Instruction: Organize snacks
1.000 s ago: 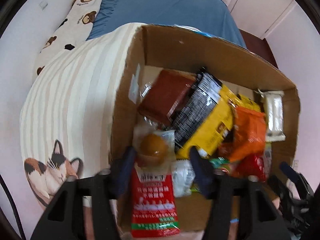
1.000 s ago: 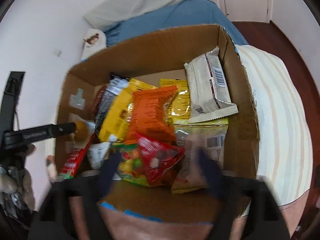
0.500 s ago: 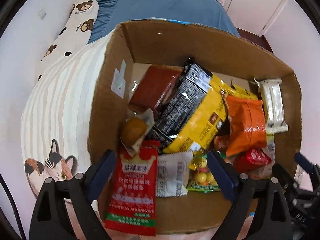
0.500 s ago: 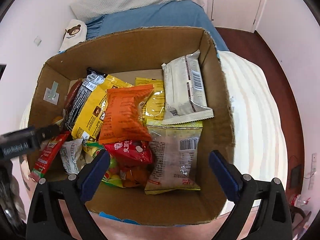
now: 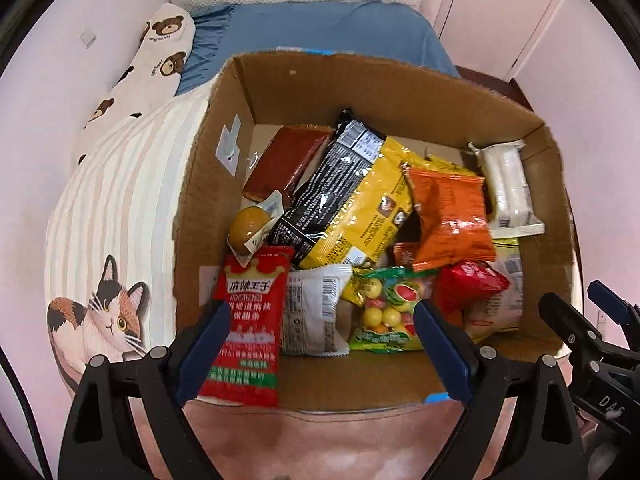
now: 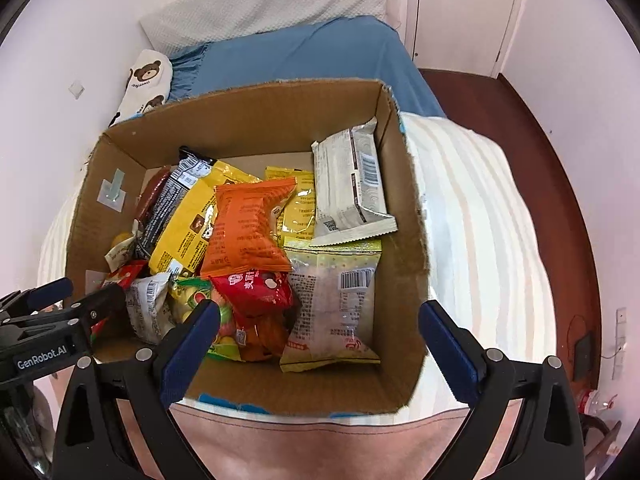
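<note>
An open cardboard box (image 5: 400,92) (image 6: 256,120) on the bed holds several snack packets. My left gripper (image 5: 320,322) hovers open over its near left corner, with nothing held. Below its left finger, a red packet (image 5: 250,320) leans on the near wall. A round brown snack (image 5: 245,227) lies just beyond it. A black-and-yellow bag (image 5: 348,196), an orange bag (image 5: 452,216) (image 6: 244,228) and a fruit-candy bag (image 5: 384,308) fill the middle. My right gripper (image 6: 318,316) stands open and empty above the box's near right part, over a pale barcode packet (image 6: 336,300).
The box sits on a striped cover with a cat print (image 5: 104,316). A bear-print pillow (image 5: 160,48) and blue sheet (image 5: 320,28) lie beyond. A white packet (image 6: 352,180) leans on the right wall. Dark wood floor (image 6: 520,120) and a door (image 6: 460,8) are to the right.
My left gripper opened, let go of the red packet with the round snack, and drew back and up. My right gripper also rose away from the box.
</note>
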The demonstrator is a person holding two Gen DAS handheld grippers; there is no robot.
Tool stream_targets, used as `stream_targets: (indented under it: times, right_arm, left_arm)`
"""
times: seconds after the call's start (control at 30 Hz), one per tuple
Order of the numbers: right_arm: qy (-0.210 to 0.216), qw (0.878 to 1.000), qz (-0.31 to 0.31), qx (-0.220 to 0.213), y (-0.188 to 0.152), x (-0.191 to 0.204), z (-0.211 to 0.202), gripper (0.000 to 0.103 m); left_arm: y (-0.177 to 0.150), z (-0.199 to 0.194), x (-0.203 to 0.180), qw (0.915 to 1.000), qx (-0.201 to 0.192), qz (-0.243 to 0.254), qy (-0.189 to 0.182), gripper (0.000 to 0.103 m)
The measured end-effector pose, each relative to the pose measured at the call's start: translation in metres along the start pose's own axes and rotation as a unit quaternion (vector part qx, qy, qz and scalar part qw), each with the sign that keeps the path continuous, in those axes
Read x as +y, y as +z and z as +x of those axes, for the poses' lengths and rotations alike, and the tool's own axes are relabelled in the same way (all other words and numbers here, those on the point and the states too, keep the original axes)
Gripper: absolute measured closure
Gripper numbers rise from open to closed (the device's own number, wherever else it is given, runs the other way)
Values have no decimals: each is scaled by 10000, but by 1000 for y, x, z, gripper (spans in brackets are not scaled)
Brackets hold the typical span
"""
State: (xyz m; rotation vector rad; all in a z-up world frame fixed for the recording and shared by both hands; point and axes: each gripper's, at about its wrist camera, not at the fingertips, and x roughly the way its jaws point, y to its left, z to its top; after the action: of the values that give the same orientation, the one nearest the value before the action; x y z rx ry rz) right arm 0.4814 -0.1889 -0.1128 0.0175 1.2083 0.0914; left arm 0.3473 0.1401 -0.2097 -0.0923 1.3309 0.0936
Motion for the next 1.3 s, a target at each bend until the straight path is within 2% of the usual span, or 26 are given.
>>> stream_targets:
  times: [0.33,0.5,0.83,1.07,1.3]
  right_arm:
    - [100,9979,-125,-624,-28,-4,-82,2]
    - [79,9954,-210,-927,-50,-8,-126,0]
    - [137,9905,-306,-1332,-84,-13,-203,0]
    - [226,9853,-342,-1657,-103,-9,-255,0]
    - [288,9822,-380,-1819,-117,-8,-288,0]
  left_arm:
    - [-39,-75,-13,9981,-600,29,-162,10]
    - [-63,-112,-25,9961,-860,188,20,10]
    - [-109,-176,-28,9908,-1344,95,-124,10]
    - [-128,-211,-26,9882,-1528,-8,-144,10]
    - [-144,-238,-26,9849,-1720,-22,-176,10]
